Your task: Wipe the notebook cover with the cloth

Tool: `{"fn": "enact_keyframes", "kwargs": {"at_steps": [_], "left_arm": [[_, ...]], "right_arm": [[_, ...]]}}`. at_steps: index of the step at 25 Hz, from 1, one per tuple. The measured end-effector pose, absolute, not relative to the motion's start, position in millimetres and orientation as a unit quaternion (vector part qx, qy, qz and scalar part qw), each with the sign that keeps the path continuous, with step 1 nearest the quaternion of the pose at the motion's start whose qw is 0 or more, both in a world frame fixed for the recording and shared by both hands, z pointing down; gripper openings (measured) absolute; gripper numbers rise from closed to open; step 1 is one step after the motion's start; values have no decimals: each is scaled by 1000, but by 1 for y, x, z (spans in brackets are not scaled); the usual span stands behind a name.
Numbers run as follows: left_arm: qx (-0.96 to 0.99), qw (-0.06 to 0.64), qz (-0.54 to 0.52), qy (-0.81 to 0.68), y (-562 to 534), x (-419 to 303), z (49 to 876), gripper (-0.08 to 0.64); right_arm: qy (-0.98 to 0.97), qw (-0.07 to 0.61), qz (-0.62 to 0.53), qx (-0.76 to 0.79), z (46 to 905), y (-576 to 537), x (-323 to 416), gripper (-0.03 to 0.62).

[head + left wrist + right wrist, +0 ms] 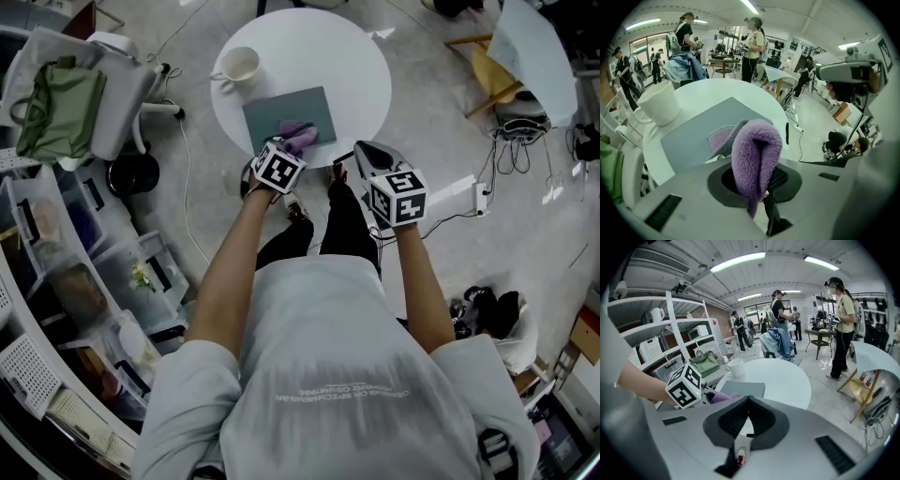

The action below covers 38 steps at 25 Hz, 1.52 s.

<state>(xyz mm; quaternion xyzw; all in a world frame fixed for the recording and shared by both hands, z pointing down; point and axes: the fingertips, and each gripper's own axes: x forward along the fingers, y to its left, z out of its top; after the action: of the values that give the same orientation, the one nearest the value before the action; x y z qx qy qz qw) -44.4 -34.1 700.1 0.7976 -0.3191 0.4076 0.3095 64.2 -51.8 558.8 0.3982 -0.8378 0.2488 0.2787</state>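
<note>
left gripper view: left tool (758, 140) clamps cloth (752, 159) over notebook (691, 136); right tool (746, 401) closed.

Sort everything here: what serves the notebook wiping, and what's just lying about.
For the job: cloth, notebook, left hand-held gripper clamping the cloth.
Lying about: mug, green bag, yellow chair.
</note>
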Motion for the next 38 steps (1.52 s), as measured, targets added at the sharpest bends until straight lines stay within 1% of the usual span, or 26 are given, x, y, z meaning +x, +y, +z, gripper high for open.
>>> {"fn": "enact_keyframes", "kwargs": {"at_steps": [4,9,13,15,18,20,25,28,38], "left_arm": [[799,319,393,-324,-17,-56,696,60],[801,307,351,-375,-44,-85,666,60],[795,269,337,-427,-85,-125,631,60],[791,240,357,-436,-103,-144,625,60],[781,196,424,-415,-120,-164,633,60],[779,183,452,-393,-127,-168,644,60],[775,207,480,-355,-127,-166,686,60],[778,220,477,-345,-116,-158,706,60],[780,262,449,-348,-103,-150,705,61]], "right_arm": [[-845,282,241,384,559,-48,46,0],[-856,283,231,367,555,-56,29,0],[-860,287,227,355,555,-61,18,0],[-861,288,228,352,556,-63,14,0],[-859,291,230,353,559,-65,12,0],[-856,296,232,355,561,-66,13,0],[-847,307,239,362,569,-72,21,0],[-841,312,247,366,574,-76,27,0],[-842,315,248,361,576,-82,21,0]]}}
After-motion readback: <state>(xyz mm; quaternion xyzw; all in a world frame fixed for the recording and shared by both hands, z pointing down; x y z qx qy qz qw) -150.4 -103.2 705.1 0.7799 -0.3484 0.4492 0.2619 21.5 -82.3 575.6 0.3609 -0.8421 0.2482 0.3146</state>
